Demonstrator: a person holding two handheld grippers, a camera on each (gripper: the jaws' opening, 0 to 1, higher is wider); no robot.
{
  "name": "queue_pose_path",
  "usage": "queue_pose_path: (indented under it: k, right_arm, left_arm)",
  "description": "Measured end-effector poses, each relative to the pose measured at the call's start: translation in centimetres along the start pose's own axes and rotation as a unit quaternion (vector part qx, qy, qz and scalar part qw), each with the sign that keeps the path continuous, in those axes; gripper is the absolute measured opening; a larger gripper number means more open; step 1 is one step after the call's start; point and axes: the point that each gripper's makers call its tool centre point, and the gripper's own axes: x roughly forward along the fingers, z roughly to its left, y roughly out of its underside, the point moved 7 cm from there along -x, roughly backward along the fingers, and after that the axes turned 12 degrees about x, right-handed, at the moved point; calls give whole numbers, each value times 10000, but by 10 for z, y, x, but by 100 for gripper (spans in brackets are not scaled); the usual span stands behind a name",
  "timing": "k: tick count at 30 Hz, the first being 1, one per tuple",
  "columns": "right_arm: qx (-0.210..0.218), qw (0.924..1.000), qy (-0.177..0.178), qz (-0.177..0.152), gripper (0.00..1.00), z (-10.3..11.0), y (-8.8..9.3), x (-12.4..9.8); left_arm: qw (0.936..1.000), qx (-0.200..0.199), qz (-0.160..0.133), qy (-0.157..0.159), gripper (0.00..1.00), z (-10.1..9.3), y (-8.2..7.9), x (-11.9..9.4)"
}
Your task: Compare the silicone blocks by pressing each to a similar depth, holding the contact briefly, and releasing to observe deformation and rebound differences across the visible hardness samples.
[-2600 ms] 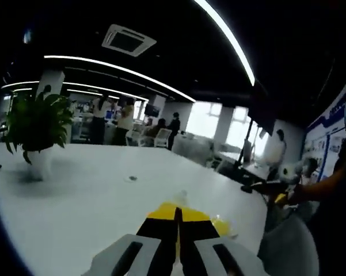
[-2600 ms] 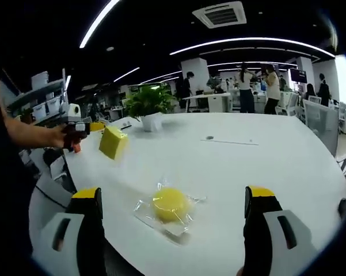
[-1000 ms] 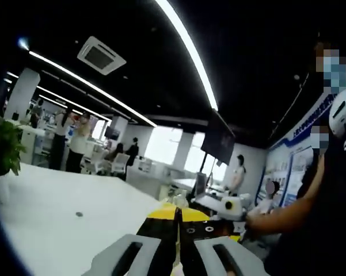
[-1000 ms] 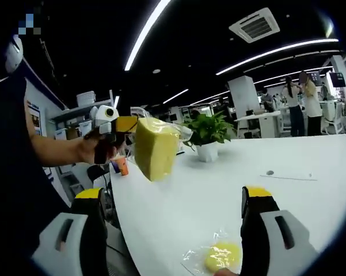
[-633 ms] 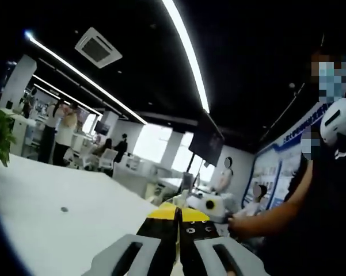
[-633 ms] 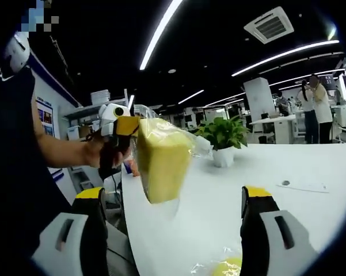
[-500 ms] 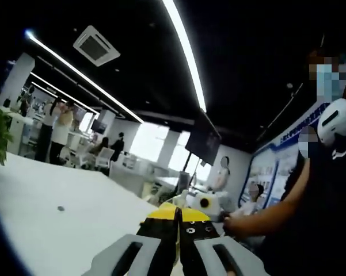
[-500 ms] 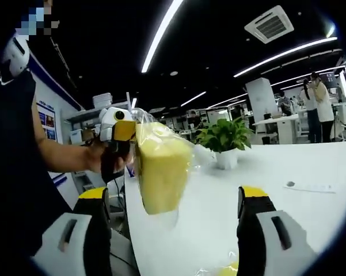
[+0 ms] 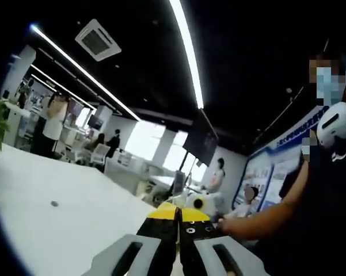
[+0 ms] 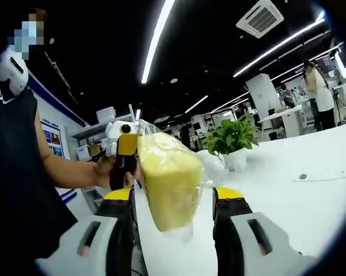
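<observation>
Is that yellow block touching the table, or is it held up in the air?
Apart. In the right gripper view the yellow block, in clear wrap, hangs from the left hand-held gripper above the white table.

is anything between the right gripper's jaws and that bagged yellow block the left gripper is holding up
Nothing visible stands between them. In the right gripper view, the yellow block, in its clear bag, already hangs in the gap of the right gripper, whose jaws flank it. The left gripper pinches the bag's top edge from the side.
</observation>
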Motion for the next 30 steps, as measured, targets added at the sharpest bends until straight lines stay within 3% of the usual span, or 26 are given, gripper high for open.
queue_pose_path:
  k: [6,11,13,24,30]
  right_arm:
    - [-7,10000,-51,3,40,3,1,2]
    - [-24,9998,-71,183,32,7,16,3]
    - [-2,9999,-52,150,31,7,19,2]
    - [-87,9993,24,362,20,12,27,3]
    - [435,9971,99,616,14,14,27,3]
  left_arm:
    - [9999,-90,31,35,0,0,9,-2]
    - [9999,-117,33,88,0,-4,17,-7]
    - [9994,-349,27,-27,0,-3,22,-10]
    - [9994,-216,239,-89,0,-5,27,-16]
    - [9994,-127,280,-178,0,-4,28,-18]
